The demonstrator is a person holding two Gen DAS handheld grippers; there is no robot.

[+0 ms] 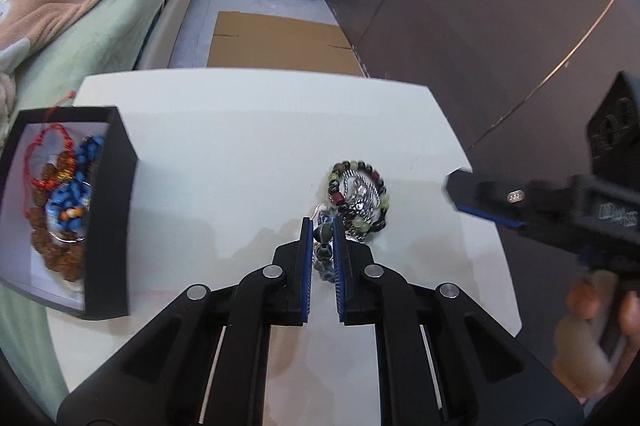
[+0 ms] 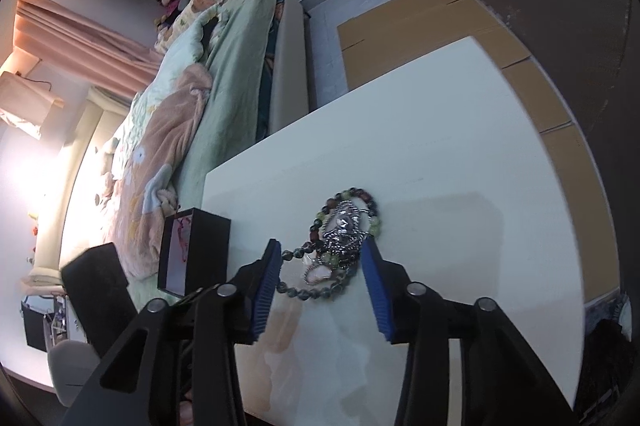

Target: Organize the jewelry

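White laminate covers the table (image 1: pixel 224 146), and near its middle lies a small heap of jewelry: a multicoloured bead bracelet (image 1: pixel 357 194) with a silver chain piece (image 1: pixel 362 195) resting on top of it. From this heap a strand of dark beads (image 1: pixel 323 258) trails toward the left claw (image 1: pixel 322 240), whose blue-padded fingers (image 1: pixel 306 266) are drawn nearly together with the strand between them; whether the pads actually press the beads I cannot tell. To the left of the heap, at the table's edge, stands a black box (image 1: pixel 110 210) with a white interior, holding a red cord bracelet (image 1: pixel 38 150), blue beads (image 1: pixel 74 194) and brown seed beads (image 1: pixel 60 250). To the right of the heap, the right claw (image 2: pixel 320 282) is apart, its two blue pads (image 2: pixel 376 286) straddling the heap's near part without visibly gripping anything; the left wrist view shows it at the table's right edge with the holding hand (image 1: pixel 592 330) behind it. Beyond the heap, past the table's far edge, flattened cardboard (image 1: pixel 276 42) lies on the floor, and a bed (image 1: pixel 100 10) with a green sheet runs along the box's side.
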